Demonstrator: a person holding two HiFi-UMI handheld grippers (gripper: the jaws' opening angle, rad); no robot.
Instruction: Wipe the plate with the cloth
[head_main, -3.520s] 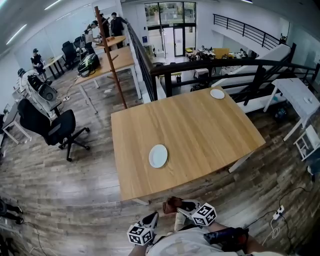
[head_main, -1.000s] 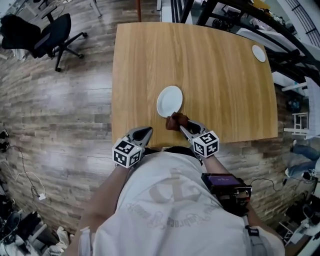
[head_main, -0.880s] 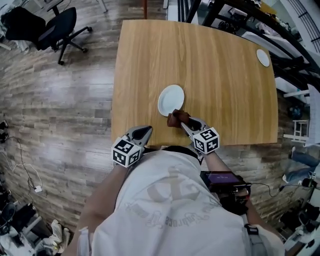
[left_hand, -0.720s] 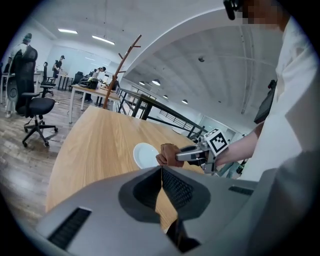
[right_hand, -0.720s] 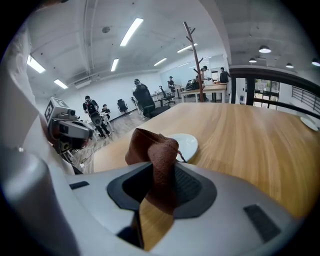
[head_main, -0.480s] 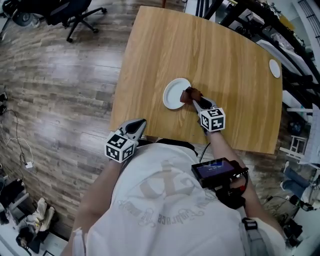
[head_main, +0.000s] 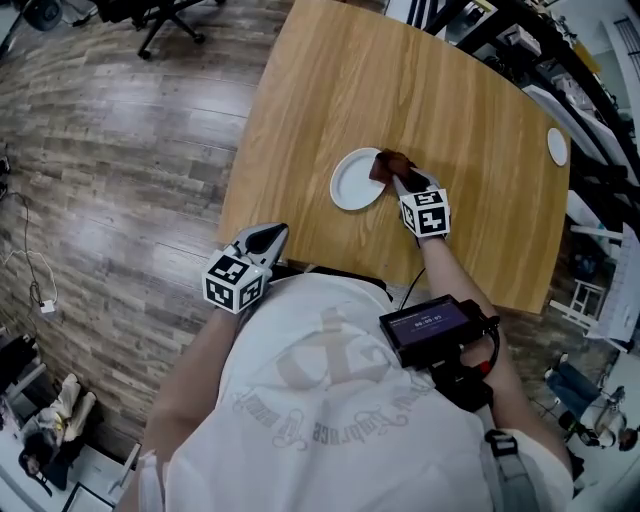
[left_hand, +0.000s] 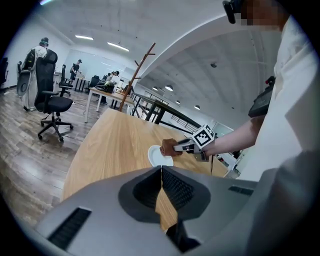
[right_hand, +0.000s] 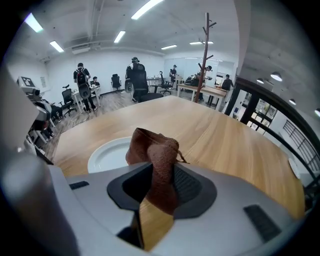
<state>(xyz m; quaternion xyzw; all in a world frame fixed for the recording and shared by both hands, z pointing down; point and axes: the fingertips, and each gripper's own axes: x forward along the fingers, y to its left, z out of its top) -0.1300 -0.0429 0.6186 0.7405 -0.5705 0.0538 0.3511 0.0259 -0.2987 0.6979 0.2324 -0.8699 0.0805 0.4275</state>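
Observation:
A white plate (head_main: 356, 180) lies on the wooden table (head_main: 330, 90) near its front edge; it also shows as the plate (right_hand: 107, 154) and the plate (left_hand: 156, 157). My right gripper (head_main: 400, 178) is shut on a brown cloth (head_main: 386, 165), which hangs over the plate's right rim. In the right gripper view the cloth (right_hand: 156, 159) bunches up between the jaws of my right gripper (right_hand: 159, 186). My left gripper (head_main: 266, 238) hovers at the table's front edge, left of the plate. Its jaws are shut with nothing in them, as the left gripper (left_hand: 161, 186) shows.
A second small white plate (head_main: 556, 146) sits at the table's far right corner. A black office chair (left_hand: 51, 105) stands on the wood floor to the left. Dark railings (head_main: 600, 140) and desks lie beyond the table's far side. People stand in the background.
My right gripper has carried the brown cloth forward from the table's front edge up to the plate's right rim. My left gripper stayed low by the table's front edge.

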